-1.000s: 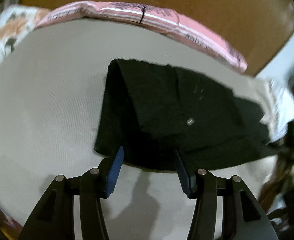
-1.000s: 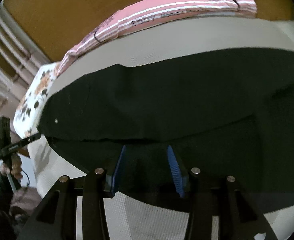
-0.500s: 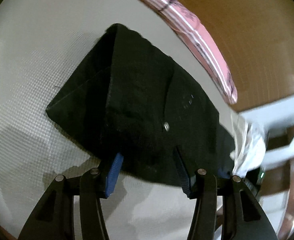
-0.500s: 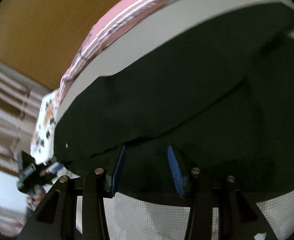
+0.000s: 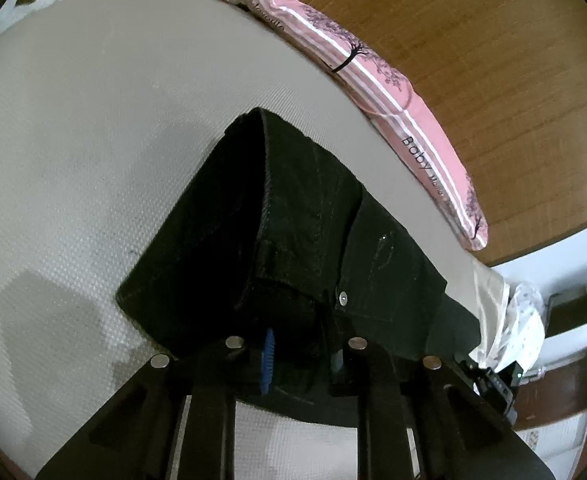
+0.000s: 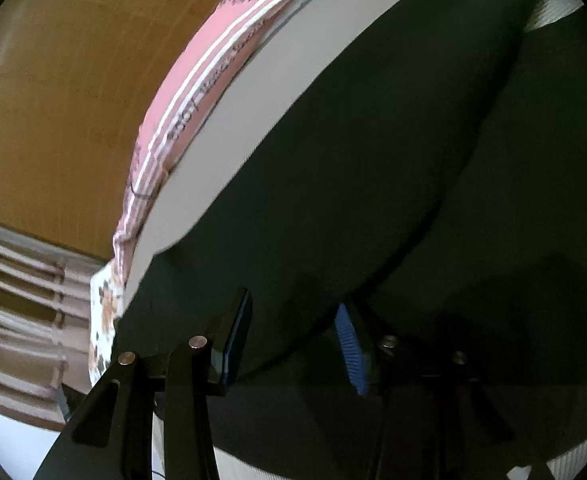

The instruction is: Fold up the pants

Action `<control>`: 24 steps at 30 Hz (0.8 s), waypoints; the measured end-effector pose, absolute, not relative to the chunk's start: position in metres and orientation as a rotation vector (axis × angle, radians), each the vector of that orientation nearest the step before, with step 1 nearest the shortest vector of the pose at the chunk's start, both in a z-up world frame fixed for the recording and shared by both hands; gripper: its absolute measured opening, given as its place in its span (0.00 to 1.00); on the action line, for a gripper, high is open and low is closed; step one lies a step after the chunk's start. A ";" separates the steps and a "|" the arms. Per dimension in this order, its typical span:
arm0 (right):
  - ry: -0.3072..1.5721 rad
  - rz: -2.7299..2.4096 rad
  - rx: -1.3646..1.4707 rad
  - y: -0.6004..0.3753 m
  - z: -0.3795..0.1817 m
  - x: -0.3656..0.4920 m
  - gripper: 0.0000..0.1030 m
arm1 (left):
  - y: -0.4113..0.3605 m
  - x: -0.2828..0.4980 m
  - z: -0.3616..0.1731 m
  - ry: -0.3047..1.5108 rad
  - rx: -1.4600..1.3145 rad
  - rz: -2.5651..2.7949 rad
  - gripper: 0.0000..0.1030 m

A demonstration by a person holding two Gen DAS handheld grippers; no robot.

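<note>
Black pants (image 5: 313,220) lie folded on a white mattress (image 5: 93,120), waistband end toward me. My left gripper (image 5: 301,360) is at the waistband just below the metal button (image 5: 342,299). Its jaws are closing, and the bunched cloth fills the narrow gap between the pads. In the right wrist view the pants (image 6: 373,200) spread across most of the picture. My right gripper (image 6: 293,340) stands over a folded edge of them. Its jaws are apart, both blue pad faces show, and dark cloth lies between and under them.
A pink striped pillow (image 5: 373,80) runs along the far edge of the mattress (image 6: 253,120) against a wooden headboard (image 5: 473,40). The pillow (image 6: 197,80) and headboard (image 6: 53,80) also show on the right wrist's left. Floral bedding (image 6: 105,312) hangs at the mattress corner.
The left gripper moved in onto the waistband and its jaws narrowed around the cloth. The right gripper rolled and moved closer to the pants, with its jaw gap unchanged.
</note>
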State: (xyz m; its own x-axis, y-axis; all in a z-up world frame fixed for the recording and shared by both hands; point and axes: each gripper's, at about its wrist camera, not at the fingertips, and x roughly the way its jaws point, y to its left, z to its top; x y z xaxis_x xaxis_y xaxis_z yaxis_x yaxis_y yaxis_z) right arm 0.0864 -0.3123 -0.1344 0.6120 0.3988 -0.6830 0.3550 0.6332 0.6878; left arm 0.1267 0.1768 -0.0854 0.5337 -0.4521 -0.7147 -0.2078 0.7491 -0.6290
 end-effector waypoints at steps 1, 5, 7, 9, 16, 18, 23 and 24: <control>0.939 0.025 0.939 -0.316 -0.136 0.087 0.37 | 0.178 0.128 -0.084 1.020 -0.737 -0.165 0.17; 0.898 -0.004 1.001 -0.330 -0.139 0.088 0.31 | 0.182 0.134 -0.079 1.006 -0.715 -0.171 0.17; 0.897 -0.020 0.985 -0.335 -0.139 0.089 0.21 | 0.181 0.138 -0.080 1.019 -0.682 -0.166 0.17; 0.893 -0.022 0.971 -0.337 -0.135 0.089 0.10 | 0.180 0.140 -0.080 1.029 -0.648 -0.168 0.17; 0.890 -0.065 0.780 -0.318 -0.095 0.075 0.07 | 0.173 0.148 -0.075 1.061 -0.454 -0.207 0.17; 0.894 -0.075 0.762 -0.312 -0.087 0.066 0.07 | 0.172 0.150 -0.074 1.078 -0.385 -0.224 0.17; 0.931 -0.097 0.706 -0.300 -0.083 0.040 0.07 | 0.169 0.147 -0.076 1.114 -0.264 -0.260 0.17; 0.944 -0.099 0.714 -0.298 -0.084 0.036 0.07 | 0.169 0.146 -0.078 1.121 -0.245 -0.262 0.17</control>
